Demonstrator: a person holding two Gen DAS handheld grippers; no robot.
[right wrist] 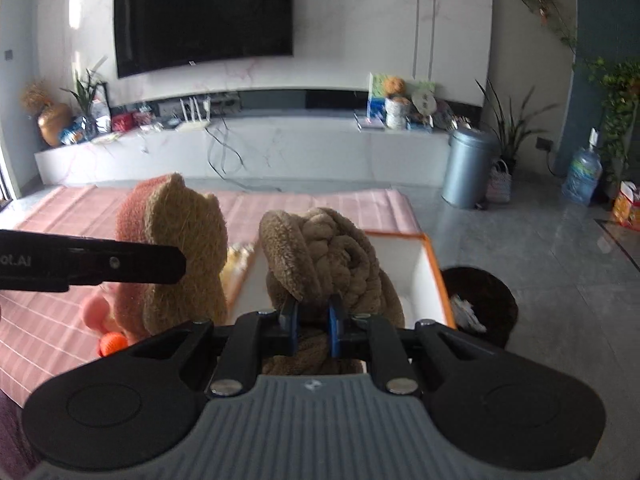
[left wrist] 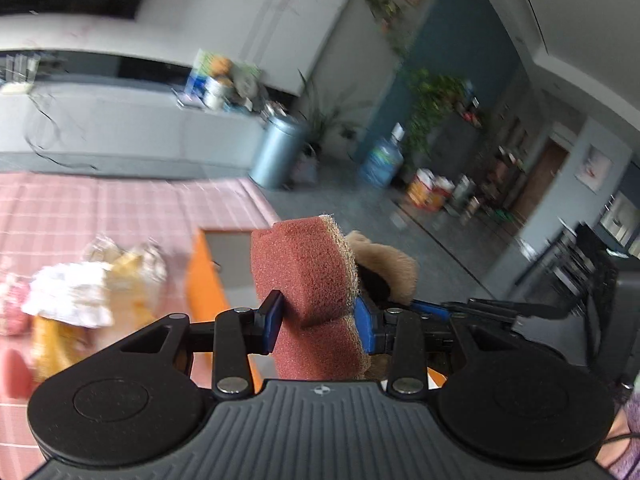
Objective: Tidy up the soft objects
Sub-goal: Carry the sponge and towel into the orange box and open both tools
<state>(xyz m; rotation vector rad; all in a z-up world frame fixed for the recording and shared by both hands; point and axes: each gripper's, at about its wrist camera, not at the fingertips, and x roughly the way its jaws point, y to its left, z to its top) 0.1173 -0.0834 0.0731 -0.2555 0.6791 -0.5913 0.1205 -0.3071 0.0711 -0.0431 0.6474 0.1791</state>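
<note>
Only the left wrist view shows the blurred pile of packets (left wrist: pixel 80 292) on the pink checked cloth (left wrist: pixel 100 208); only the right wrist view shows the television (right wrist: pixel 204 12). Both grippers point slightly downward. Left gripper (left wrist: pixel 318 322) is clamped on a red-brown scrubbing sponge (left wrist: pixel 304 268), which stands upright between the 2 blue pads. Right gripper (right wrist: pixel 314 322) is clamped on a brown braided plush (right wrist: pixel 332 252), held above the orange-rimmed box (right wrist: pixel 434 264).

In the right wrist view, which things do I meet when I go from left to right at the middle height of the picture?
Left gripper's black finger → sponge → brown fleece bundle → orange-rimmed white box → dark round bin.
</note>
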